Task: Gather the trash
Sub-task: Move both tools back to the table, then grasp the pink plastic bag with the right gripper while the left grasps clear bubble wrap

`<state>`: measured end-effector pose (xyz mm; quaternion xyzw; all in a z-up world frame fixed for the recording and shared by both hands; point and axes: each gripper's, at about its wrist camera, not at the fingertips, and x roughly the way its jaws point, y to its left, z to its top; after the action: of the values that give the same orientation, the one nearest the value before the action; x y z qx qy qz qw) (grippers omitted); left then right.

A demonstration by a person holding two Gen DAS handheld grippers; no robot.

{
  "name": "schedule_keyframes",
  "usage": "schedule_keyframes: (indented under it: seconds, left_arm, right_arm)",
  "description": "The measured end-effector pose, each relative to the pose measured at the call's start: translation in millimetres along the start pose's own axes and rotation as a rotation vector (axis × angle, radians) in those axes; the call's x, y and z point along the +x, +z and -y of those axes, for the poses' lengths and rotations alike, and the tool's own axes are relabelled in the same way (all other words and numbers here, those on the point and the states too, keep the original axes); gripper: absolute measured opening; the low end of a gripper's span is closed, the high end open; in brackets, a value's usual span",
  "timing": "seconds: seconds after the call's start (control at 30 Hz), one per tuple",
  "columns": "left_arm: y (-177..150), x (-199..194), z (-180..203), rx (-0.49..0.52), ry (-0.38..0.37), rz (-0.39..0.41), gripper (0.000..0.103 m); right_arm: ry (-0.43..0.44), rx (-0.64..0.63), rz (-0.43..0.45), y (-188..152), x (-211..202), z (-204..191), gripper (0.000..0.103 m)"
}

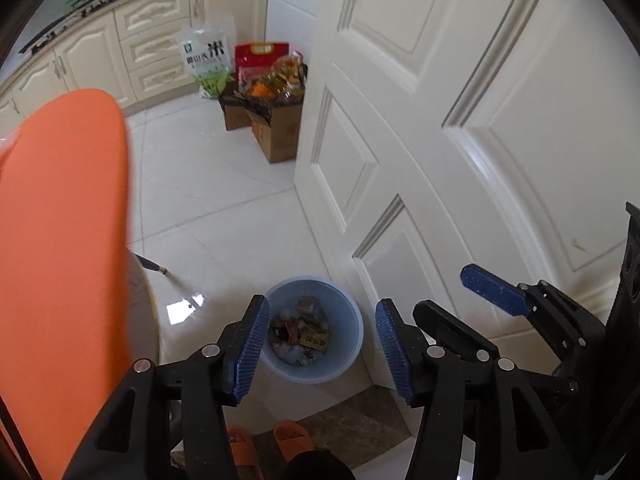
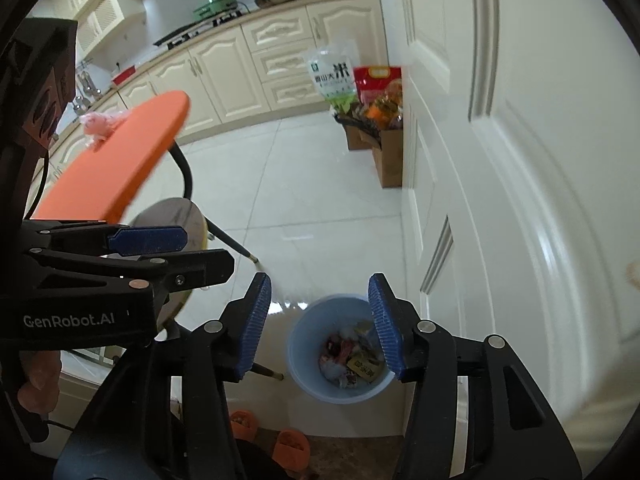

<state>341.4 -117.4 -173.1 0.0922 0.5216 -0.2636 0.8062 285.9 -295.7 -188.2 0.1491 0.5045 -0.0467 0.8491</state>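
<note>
A light-blue waste bin (image 1: 354,332) stands on the white tile floor beside the door, holding several wrappers and scraps (image 1: 306,330). My left gripper (image 1: 322,350) hangs above it, open, with nothing between its blue pads (image 1: 250,348). In the right wrist view the same bin (image 2: 304,344) and its trash (image 2: 352,360) lie below my right gripper (image 2: 320,328), which is also open and empty. Each gripper shows at the edge of the other's view. A small pink object (image 2: 100,124) lies on the orange tabletop (image 2: 120,152).
A white panelled door (image 1: 440,120) stands close on the right. The orange tabletop (image 1: 60,240) and a round metal stool (image 2: 176,216) are on the left. Cardboard boxes of groceries (image 1: 272,120) sit farther back by cream cabinets. Orange slippers (image 1: 292,440) are below.
</note>
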Motion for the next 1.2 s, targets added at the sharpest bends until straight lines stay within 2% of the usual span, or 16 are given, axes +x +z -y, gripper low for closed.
schedule_keyframes:
  seconds: [0.07,0.17,0.33,0.4,0.57,0.7,0.83,1.07,1.2]
  left_arm:
    - [-6,-27,-6,-0.008,0.011,0.044,0.054]
    - [-17,-63,-18,-0.009,0.031,0.109,0.062]
    - [-36,-126,-57,-0.028,0.074,0.21,0.068]
    - [-47,-148,-76,-0.035,0.109,0.238,0.072]
    - [-60,-199,-141,-0.086,0.235,0.314,0.074]
    - [-63,-233,-197,-0.17,0.314,0.356,0.075]
    - [-56,-241,-243,-0.245,0.38,0.339,0.077]
    - [-24,-219,-326,-0.334,0.432,0.274,0.077]
    - [-7,-211,-372,-0.412,0.445,0.268,0.077]
  right_arm:
    - [0.005,-0.012,0.027,6,-14,-13,0.056]
    - [0.019,-0.049,0.073,18,-35,-41,0.069]
    - [0.061,-0.105,0.127,38,-56,-94,0.076]
    - [0.074,-0.136,0.143,47,-59,-117,0.084]
    - [0.143,-0.217,0.16,79,-54,-184,0.084]
    - [0.186,-0.288,0.152,120,-28,-244,0.084]
    - [0.252,-0.339,0.117,159,11,-300,0.084]
    - [0.343,-0.362,0.022,220,111,-384,0.084]
    - [0.375,-0.358,-0.029,242,160,-411,0.084]
